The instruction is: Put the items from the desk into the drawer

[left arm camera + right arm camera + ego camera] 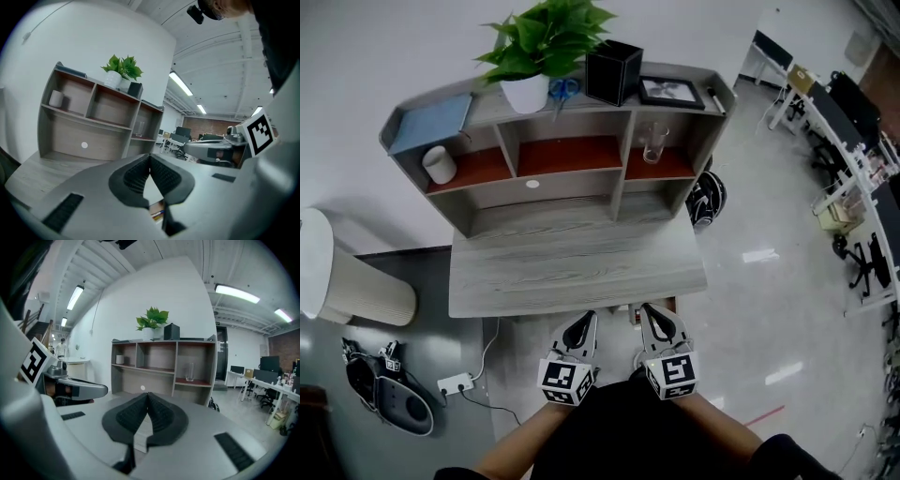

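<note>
I hold both grippers low in the head view, side by side at the bottom centre, just in front of the near edge of the desk [572, 272]. My left gripper [581, 323] is clenched: its own view shows the dark ribbed pads [136, 176] meeting at the tips with nothing caught between them. My right gripper [148, 394] is closed in the same way, tip to tip and holding nothing. Each one shows at the edge of the other's view.

The desk top is bare grey wood. Behind it, toward the top of the frame, stands a shelf unit [623, 169] with three open compartments. A white cup [440, 164] sits in the left compartment and a clear glass [653, 142] stands upright in the right one. A small white disc [532, 184] lies at the back of the desk, under the middle compartment.

On the top board, from left to right, are a grey-blue folder [431, 122], a potted plant [546, 37] in a white pot, blue-handled scissors [564, 91] just beside the pot, a black box [614, 72] and a framed picture [672, 91] lying flat (a dark pen-like stick lies at the far right end, too small to tell more).

I cannot pick out the drawer under the front edge. On the floor at lower left lies a white power strip [456, 383].
</note>
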Tool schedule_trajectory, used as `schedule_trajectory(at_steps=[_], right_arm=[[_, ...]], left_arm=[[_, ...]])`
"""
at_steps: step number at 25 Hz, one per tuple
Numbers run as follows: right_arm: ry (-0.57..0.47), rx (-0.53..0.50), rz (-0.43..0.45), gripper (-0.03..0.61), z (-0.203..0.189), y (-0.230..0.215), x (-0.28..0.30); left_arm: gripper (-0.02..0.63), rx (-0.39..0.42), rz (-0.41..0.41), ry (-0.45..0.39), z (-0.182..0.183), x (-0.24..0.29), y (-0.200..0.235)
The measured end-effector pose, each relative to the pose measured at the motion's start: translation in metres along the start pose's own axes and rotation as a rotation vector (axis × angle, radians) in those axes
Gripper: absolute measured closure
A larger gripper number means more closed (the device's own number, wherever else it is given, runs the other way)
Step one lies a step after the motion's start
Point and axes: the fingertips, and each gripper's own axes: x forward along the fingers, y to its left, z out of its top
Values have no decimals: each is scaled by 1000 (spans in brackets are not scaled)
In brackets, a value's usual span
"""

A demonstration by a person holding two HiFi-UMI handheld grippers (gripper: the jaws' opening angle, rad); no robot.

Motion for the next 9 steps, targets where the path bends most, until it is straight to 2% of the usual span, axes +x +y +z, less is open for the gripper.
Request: schedule_trajectory(at_steps=[3,9], right_arm=[[-17,1,-45,560,8,-2,-6],[-58,16,-81,560,25,2,-14]], left_arm=[[600,-1,-54,12,-3,0,-6],[600,18,-155,5,2,-7,-25]])
